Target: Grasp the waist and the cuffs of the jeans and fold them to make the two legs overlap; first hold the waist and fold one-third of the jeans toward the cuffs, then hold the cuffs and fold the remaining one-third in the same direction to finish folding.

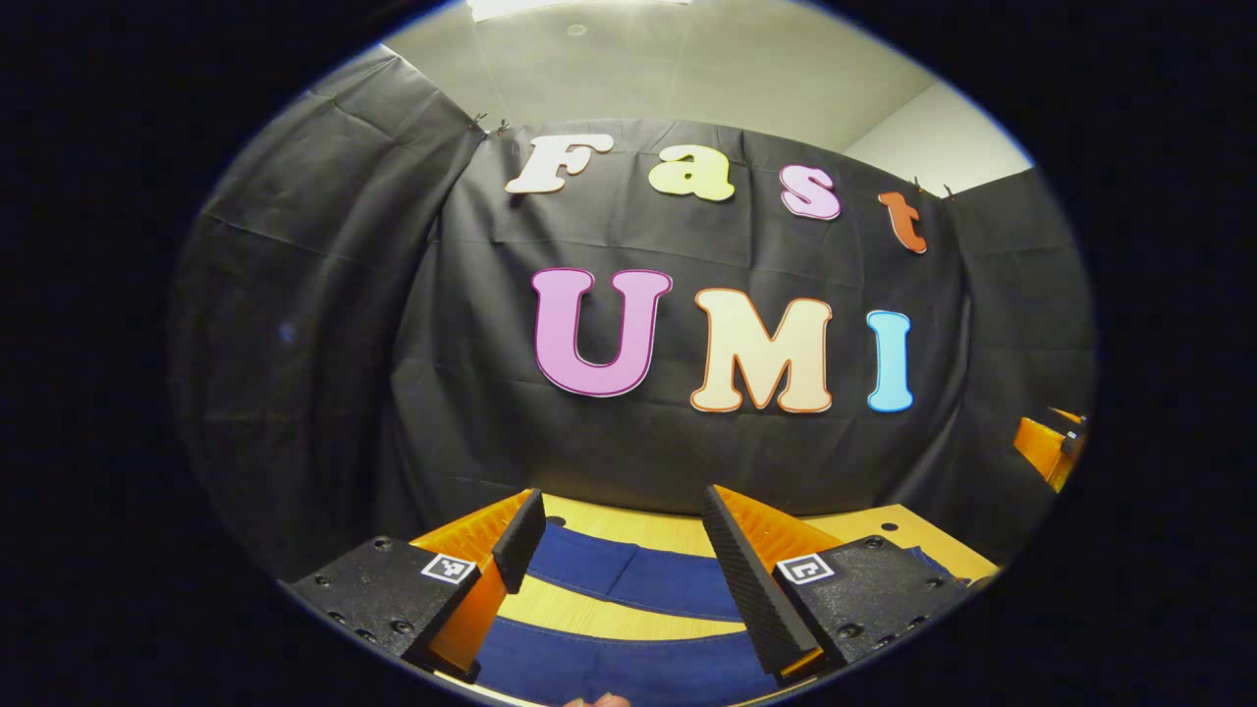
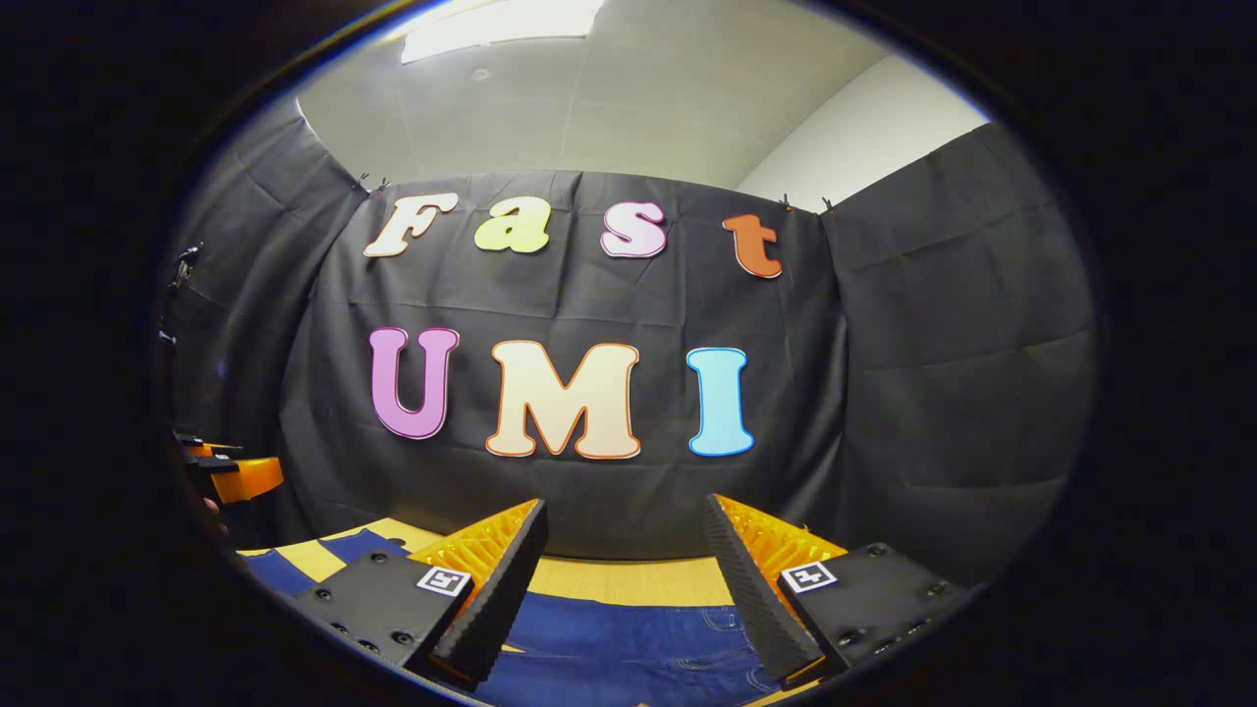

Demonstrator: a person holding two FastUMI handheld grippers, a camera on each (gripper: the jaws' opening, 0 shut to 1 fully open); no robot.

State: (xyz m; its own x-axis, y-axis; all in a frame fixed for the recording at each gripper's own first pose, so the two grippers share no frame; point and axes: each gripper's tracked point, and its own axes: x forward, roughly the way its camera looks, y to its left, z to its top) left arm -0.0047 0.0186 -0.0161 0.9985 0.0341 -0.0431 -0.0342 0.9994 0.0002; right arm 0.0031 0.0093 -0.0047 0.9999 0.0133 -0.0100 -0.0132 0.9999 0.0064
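Jeans [image 1: 628, 574] legs in left view, pockets right.

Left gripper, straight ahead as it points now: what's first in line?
Likely the booth wall. The open left gripper points level over the jeans on the table, not down at them; depth is unclear.

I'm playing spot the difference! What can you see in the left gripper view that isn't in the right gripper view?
Between the left gripper's fingers: two legs of the jeans lying apart, with a strip of table between. Between the right gripper's fingers: one broad denim part with curved stitching. Shared: open grippers, blue jeans, wooden table, black cloth wall.
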